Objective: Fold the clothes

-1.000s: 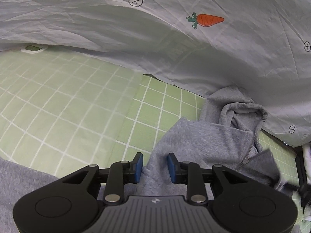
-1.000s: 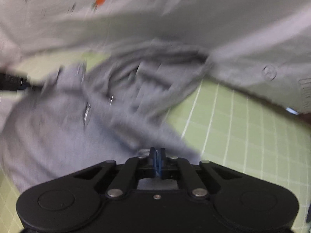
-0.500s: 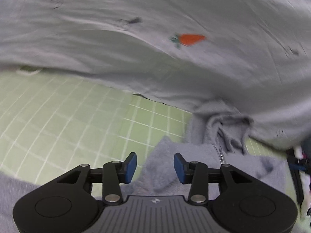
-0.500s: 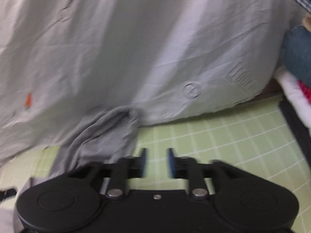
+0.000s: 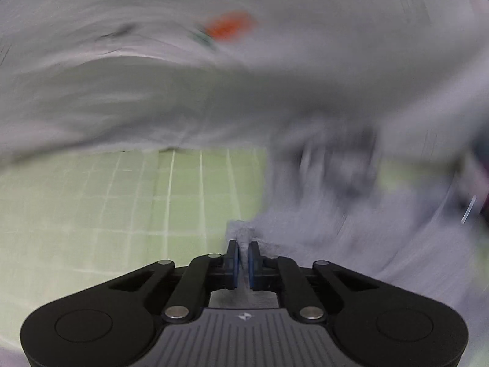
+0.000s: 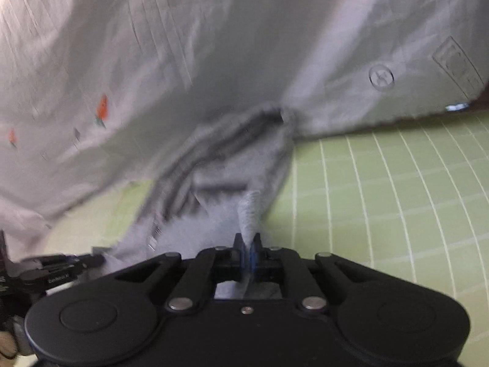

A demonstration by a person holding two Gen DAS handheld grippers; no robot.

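Green grid-lined sheet (image 6: 397,189) covers the bed, with a pale grey carrot-print duvet (image 6: 214,46) heaped along its far edge. Grey hoodie (image 6: 232,165): soft fleece, crumpled, zip showing, lying mid-sheet with its top tucked under the duvet. Left gripper (image 5: 243,257) has just closed, pinching a hoodie edge. Right gripper (image 6: 247,249) has just closed, pinching a ribbed fold.

Soft even light, heavy motion blur, fisheye-bent edges.
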